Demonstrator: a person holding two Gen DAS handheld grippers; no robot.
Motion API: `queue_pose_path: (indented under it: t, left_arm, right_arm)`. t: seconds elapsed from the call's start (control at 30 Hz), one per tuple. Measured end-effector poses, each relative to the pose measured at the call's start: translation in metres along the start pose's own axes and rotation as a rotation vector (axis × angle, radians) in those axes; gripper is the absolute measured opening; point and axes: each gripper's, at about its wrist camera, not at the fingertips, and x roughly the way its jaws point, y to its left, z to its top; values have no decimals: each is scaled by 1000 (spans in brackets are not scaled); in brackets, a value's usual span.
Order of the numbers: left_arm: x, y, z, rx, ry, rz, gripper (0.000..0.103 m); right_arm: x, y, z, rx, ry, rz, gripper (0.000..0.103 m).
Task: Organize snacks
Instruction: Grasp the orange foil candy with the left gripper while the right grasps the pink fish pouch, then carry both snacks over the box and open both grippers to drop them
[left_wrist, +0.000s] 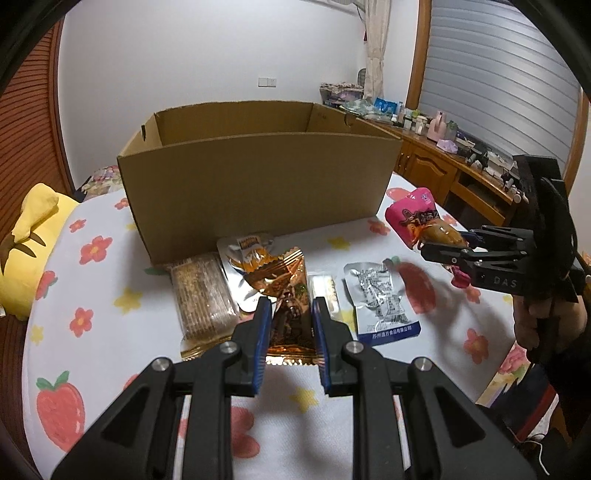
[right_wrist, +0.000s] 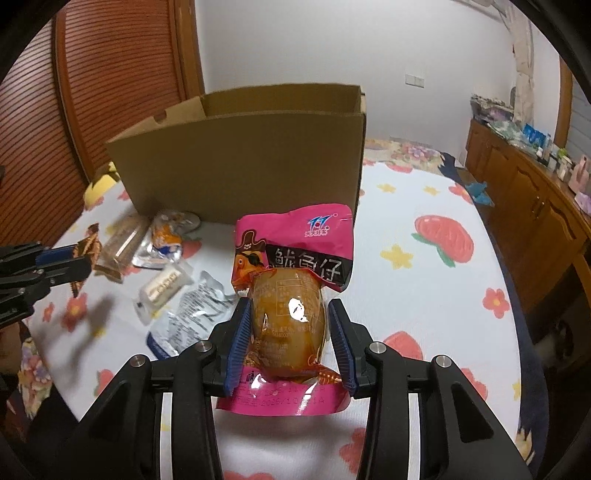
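Observation:
My left gripper (left_wrist: 290, 314) is shut on a copper-foil snack packet (left_wrist: 286, 295) and holds it just above the bed; from the right wrist view it (right_wrist: 83, 258) shows at the left edge. My right gripper (right_wrist: 291, 332) is shut on a pink squid snack pouch (right_wrist: 291, 266), held in the air right of the open cardboard box (left_wrist: 255, 177); the pouch (left_wrist: 417, 218) also shows in the left wrist view. On the sheet lie a clear biscuit pack (left_wrist: 201, 295), a silver-orange pouch (left_wrist: 247, 254), a small white bar (left_wrist: 325, 291) and a silver-blue pouch (left_wrist: 380, 302).
The strawberry-print bedsheet (right_wrist: 424, 266) spreads right of the box (right_wrist: 251, 155). A yellow plush (left_wrist: 33, 236) lies at the left. A wooden cabinet (right_wrist: 524, 192) with small bottles stands along the right wall.

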Motion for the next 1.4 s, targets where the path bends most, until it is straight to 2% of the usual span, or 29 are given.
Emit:
queue_pose_path:
  t: [0.63,1.07,1.4]
  left_arm:
    - [-26,1,35,26,-84,1,20]
    - [-24,17,76,18,-134,-3,20]
    - [-3,33,120,32,-142,23,20]
  right_arm:
    - [-31,16,21,-25,-82,29,42]
    - [-29,35,68,-91,-135,66,42]
    - [-10,35,111,-131,-158,83,42]
